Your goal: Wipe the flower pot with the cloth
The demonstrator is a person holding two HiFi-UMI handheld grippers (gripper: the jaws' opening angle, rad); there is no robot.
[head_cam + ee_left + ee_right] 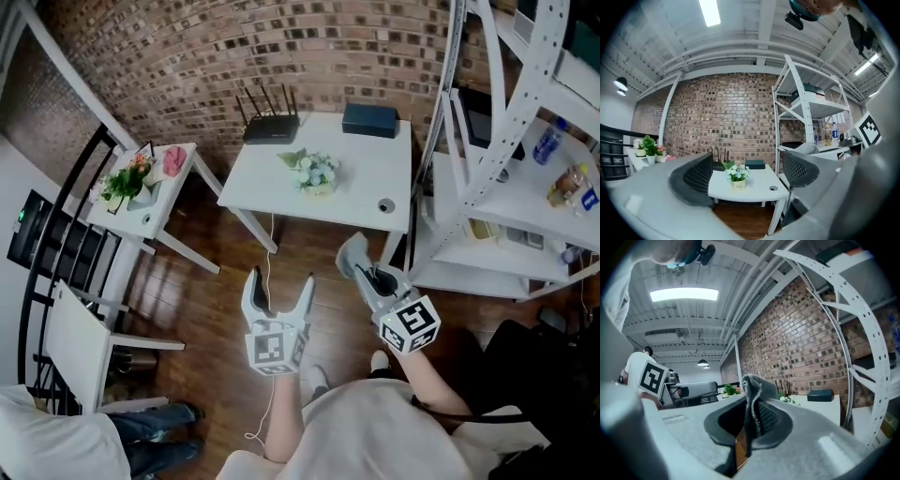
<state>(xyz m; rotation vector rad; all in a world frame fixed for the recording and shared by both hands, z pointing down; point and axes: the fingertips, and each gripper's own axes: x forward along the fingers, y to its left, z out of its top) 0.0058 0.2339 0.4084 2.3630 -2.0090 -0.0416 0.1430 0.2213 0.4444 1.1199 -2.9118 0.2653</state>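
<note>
Straight ahead at twelve o'clock stands the white table (375,183), with the flower pot (316,178) near its middle, well apart from both grippers. At eleven o'clock from the person's body, the left gripper (279,283) has its jaws apart with nothing between them, and its own view looks through the gap straight at the pot. At one o'clock, the right gripper (356,253) is clamped on the grey cloth (751,392), which stands up as a folded ridge between the pads.

The step in hand appears to be the approach to the table. It would go best if the left gripper reaches the pot's nine o'clock side first and steadies it low, below the flowers. The pot looks light and could slide or tip. The cloth should then meet the three o'clock side broadside, with the grip kept firm so the fold does not slip out.
</note>
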